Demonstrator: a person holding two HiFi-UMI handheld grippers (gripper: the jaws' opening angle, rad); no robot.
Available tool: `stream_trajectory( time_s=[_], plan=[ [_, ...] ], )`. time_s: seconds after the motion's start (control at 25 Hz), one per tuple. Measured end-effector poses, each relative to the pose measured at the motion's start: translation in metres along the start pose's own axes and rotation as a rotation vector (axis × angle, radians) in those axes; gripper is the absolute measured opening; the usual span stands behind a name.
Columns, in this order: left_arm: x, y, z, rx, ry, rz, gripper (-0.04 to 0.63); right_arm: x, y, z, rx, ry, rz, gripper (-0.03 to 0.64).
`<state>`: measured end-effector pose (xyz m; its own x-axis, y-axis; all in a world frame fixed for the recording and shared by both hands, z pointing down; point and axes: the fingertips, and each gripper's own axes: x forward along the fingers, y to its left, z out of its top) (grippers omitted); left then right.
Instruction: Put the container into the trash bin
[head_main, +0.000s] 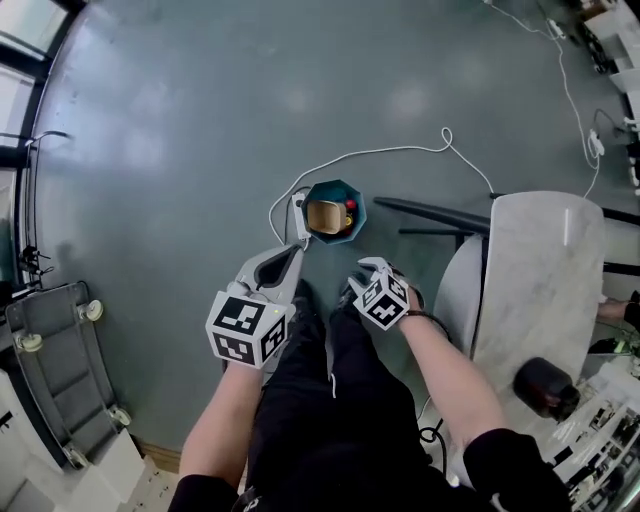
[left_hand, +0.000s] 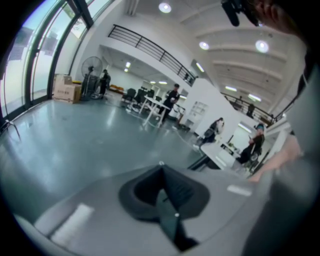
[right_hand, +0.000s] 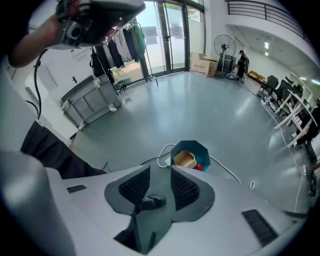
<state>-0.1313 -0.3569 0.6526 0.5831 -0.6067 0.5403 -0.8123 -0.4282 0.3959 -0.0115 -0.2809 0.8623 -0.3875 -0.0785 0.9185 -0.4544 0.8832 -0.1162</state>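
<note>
A teal octagonal trash bin (head_main: 358, 203) stands on the grey floor just ahead of my feet. A tan container (head_main: 325, 216) lies inside it beside a small red item (head_main: 350, 207). My right gripper (head_main: 372, 266) hangs above the bin's near right side, open, with nothing between its pads. The right gripper view looks down on the bin (right_hand: 201, 148) and the container (right_hand: 184, 159) just beyond the gripper (right_hand: 160, 171). My left gripper (head_main: 297, 248) is at the bin's near left, shut and empty. The left gripper (left_hand: 161, 172) faces out across the hall.
A white cable (head_main: 400, 150) loops over the floor past the bin. A marble-topped table (head_main: 545, 290) with a dark object (head_main: 545, 388) stands at the right. A grey cart (head_main: 50, 370) sits at the lower left. People stand far off in the hall.
</note>
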Motion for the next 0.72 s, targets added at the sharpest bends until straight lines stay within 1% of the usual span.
stream_trajectory(
  time_s=[0.12, 0.28, 0.48, 0.56, 0.64, 0.72],
  plan=[
    [-0.015, -0.017, 0.035, 0.011, -0.042, -0.023, 0.008, -0.054, 0.005, 0.017, 0.053, -0.065, -0.035, 0.099],
    [-0.038, -0.031, 0.079, 0.043, -0.097, -0.041, 0.008, -0.123, -0.008, 0.058, 0.111, -0.18, -0.133, 0.062],
    [-0.065, -0.029, 0.116, 0.074, -0.148, -0.039, 0.008, -0.195, -0.02, 0.112, 0.127, -0.324, -0.225, 0.037],
    [-0.077, -0.029, 0.126, 0.12, -0.157, -0.02, 0.008, -0.218, -0.019, 0.125, 0.135, -0.354, -0.243, 0.026],
    [-0.088, -0.034, 0.137, 0.193, -0.171, -0.003, 0.008, -0.236, -0.018, 0.132, 0.148, -0.379, -0.252, 0.017],
    [-0.095, -0.042, 0.148, 0.242, -0.193, -0.006, 0.008, -0.253, -0.017, 0.141, 0.15, -0.412, -0.256, 0.01]
  ],
)
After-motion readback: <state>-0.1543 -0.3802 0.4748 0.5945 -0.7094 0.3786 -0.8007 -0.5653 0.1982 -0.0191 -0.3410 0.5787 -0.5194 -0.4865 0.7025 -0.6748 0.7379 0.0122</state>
